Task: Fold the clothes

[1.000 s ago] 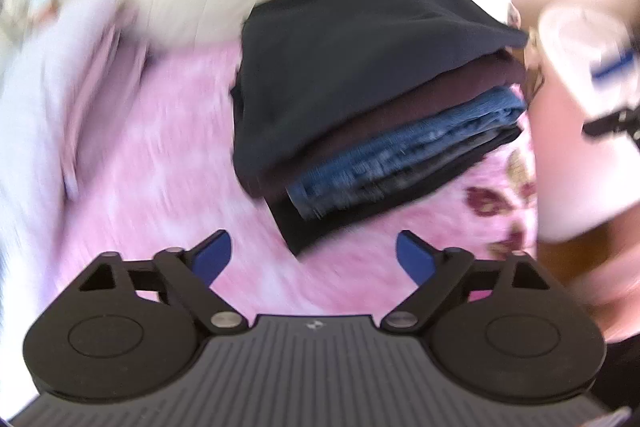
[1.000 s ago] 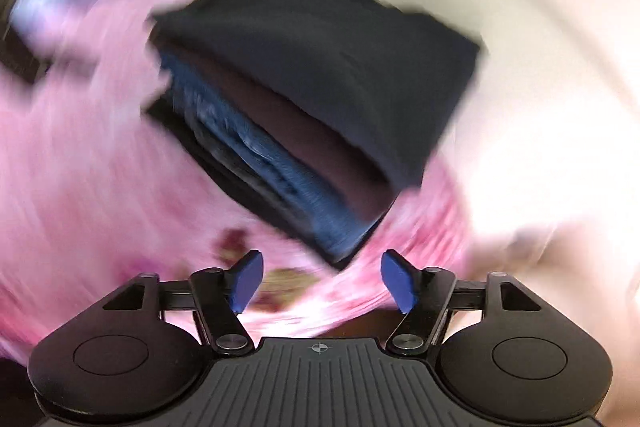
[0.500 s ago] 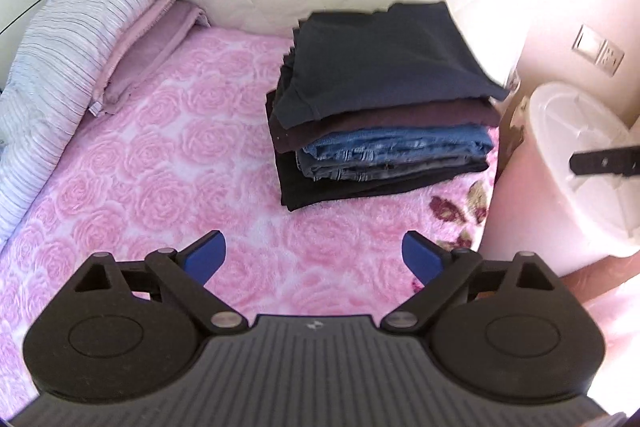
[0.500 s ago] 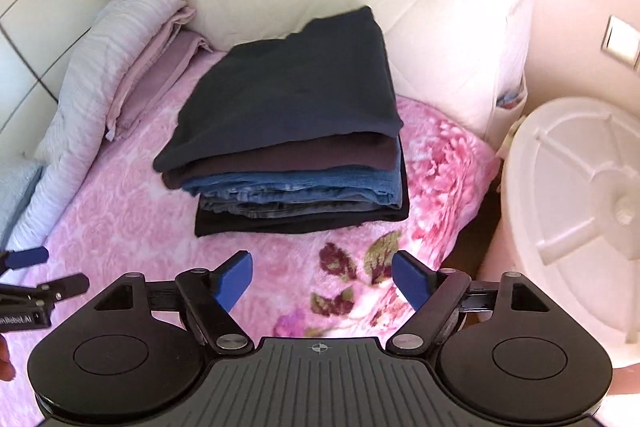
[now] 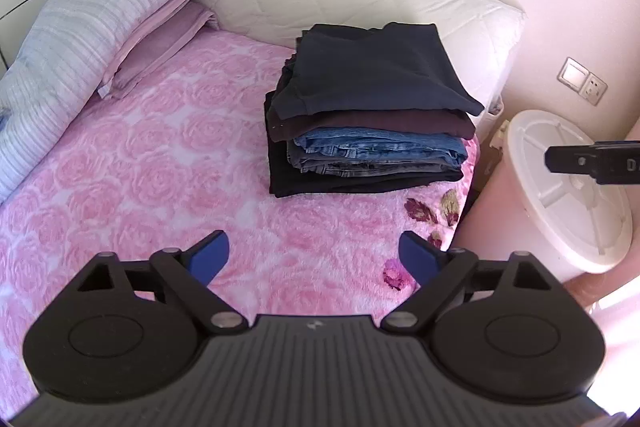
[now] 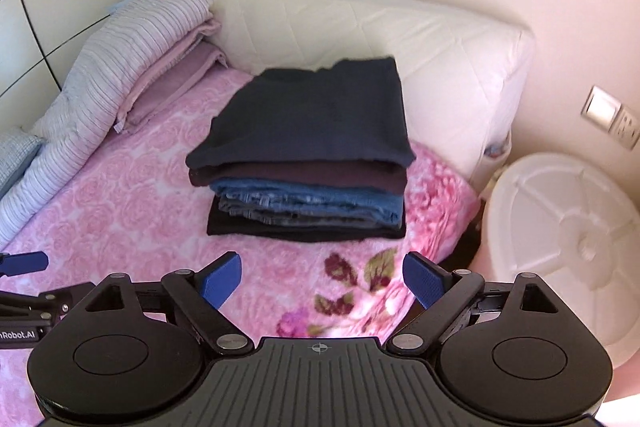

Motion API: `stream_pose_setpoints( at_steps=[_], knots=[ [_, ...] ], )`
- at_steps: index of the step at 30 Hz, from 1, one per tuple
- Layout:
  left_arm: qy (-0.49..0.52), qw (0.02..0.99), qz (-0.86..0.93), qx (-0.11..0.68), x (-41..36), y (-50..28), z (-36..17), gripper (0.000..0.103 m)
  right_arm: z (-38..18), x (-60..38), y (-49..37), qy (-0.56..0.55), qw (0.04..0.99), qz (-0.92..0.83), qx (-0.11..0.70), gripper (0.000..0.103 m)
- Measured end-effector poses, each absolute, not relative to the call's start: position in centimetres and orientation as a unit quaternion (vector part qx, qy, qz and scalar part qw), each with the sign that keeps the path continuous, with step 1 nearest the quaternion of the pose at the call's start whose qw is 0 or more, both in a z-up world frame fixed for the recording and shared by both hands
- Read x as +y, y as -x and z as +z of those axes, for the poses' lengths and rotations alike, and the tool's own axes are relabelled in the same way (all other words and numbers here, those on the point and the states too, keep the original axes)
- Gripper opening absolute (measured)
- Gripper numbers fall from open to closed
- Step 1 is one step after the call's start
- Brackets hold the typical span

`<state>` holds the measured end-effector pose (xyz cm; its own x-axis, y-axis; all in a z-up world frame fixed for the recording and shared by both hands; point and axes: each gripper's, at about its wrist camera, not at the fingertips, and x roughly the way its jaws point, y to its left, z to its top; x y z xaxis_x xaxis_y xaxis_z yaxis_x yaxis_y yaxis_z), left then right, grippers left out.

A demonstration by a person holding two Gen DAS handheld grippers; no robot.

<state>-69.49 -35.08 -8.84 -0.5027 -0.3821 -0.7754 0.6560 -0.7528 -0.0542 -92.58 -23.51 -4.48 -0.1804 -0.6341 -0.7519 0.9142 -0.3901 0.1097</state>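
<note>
Folding looks pretty much done here
Stack of folded clothes [image 5: 370, 115] sits ahead of both grippers; left gripper [image 5: 314, 259] wide and empty, right gripper [image 6: 322, 281] opening, nothing between.

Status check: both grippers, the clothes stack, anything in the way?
Left gripper open, empty. Right gripper opening, nothing between its jaws. Folded stack on the pink blanket, untouched. Nothing in the way.
</note>
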Motion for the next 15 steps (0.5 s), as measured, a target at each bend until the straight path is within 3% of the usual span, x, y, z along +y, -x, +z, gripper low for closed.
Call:
stream_pose_setpoints(
  at_steps=[15],
  knots=[
    [-0.382, 0.318, -0.849, 0.181, -35.8, 70.3, -8.2, 0.086, -3.8, -24.7, 91.8, -0.352, 0.511, -0.763, 0.184, 0.091]
  ],
)
